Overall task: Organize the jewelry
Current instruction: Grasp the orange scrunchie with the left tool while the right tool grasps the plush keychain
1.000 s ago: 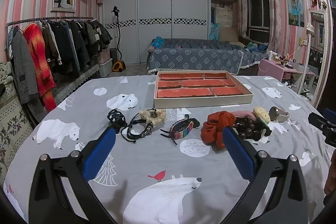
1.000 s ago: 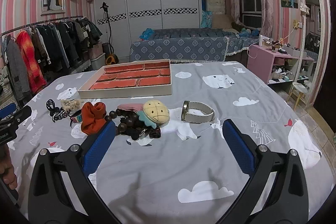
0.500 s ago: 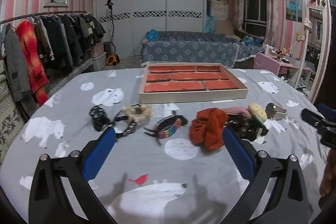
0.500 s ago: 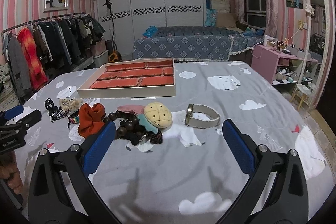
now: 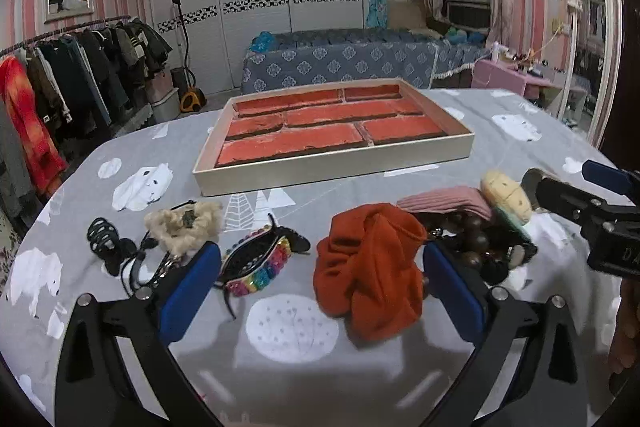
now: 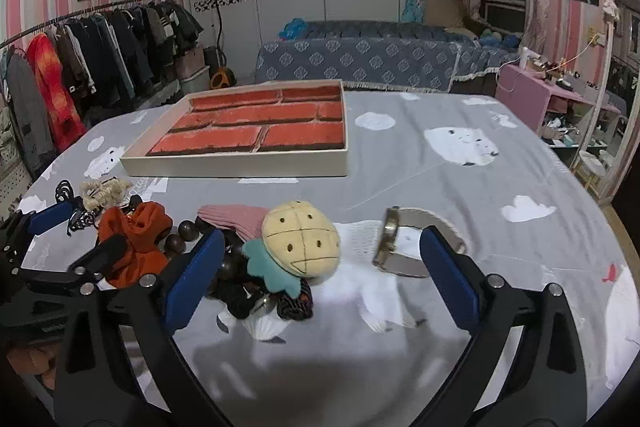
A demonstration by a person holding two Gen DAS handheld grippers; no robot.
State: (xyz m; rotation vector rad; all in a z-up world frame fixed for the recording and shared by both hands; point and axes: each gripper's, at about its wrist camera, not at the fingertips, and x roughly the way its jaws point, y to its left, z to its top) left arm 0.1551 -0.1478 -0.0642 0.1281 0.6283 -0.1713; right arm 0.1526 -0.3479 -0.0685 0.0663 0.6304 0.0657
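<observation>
Both tongs had advanced toward the accessories since the earlier frames. The left tongs (image 5: 322, 281) stood open and empty, straddling the rainbow clip (image 5: 256, 265) and orange scrunchie (image 5: 370, 267). The right tongs (image 6: 318, 273) stood open and empty around the yellow plush charm (image 6: 300, 247), the watch (image 6: 404, 247) by the right finger. The tray (image 5: 332, 167) sat beyond on the surface (image 5: 280, 367), holding no jewelry.
</observation>
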